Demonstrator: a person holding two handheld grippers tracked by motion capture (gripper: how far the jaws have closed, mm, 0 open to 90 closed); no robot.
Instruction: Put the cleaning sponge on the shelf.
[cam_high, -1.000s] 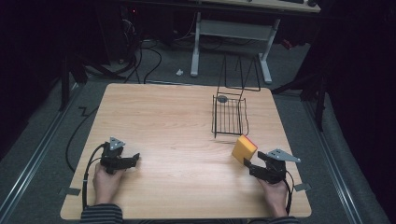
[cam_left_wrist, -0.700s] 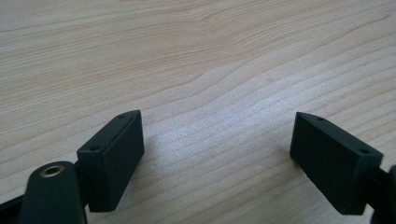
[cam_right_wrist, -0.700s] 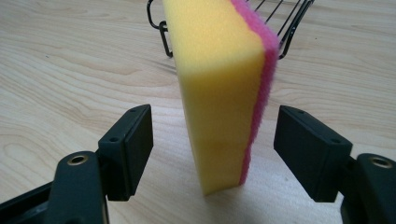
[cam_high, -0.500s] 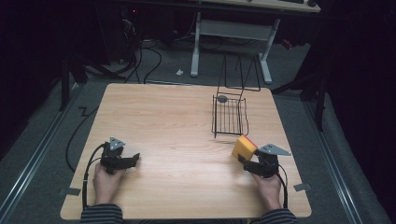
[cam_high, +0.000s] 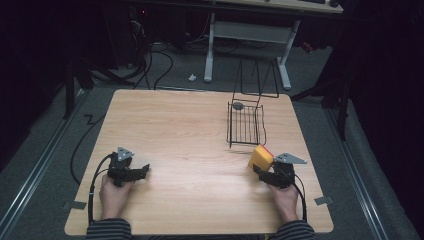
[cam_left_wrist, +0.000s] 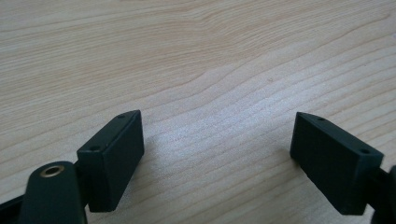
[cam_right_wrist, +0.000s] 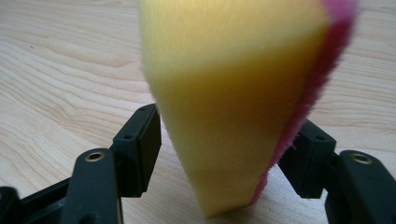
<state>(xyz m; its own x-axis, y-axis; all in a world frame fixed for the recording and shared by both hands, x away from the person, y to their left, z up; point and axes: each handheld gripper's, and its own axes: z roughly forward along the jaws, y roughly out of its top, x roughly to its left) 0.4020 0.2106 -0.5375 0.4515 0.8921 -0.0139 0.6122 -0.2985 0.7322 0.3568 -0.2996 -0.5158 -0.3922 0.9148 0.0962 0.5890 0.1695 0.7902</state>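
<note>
In the high view, two tongs are held at the near edge of the counter (cam_high: 165, 120) – the left tongs (cam_high: 144, 172) resting apart from everything, seemingly kept idle, while the right tongs (cam_high: 257, 172) are set against one sponge (cam_high: 261, 157), which stands on the counter just in front of one wire basket (cam_high: 246, 124); a small grey disc (cam_high: 238, 106) lies at the basket's far corner. The sponge is probably being taken up for the basket, given how near it stands. In the left gripper view, the left tongs (cam_left_wrist: 217, 154) are seen spread wide over bare wood, with nothing between them. In the right gripper view, the sponge (cam_right_wrist: 233, 93) – yellow, with a pink scouring face on one side – is straddled by the right tongs (cam_right_wrist: 224, 149); the jaws have just been closing, the right jaw touching the pink face, a slight gap left at the other, so no firm grip is judged yet.
</note>
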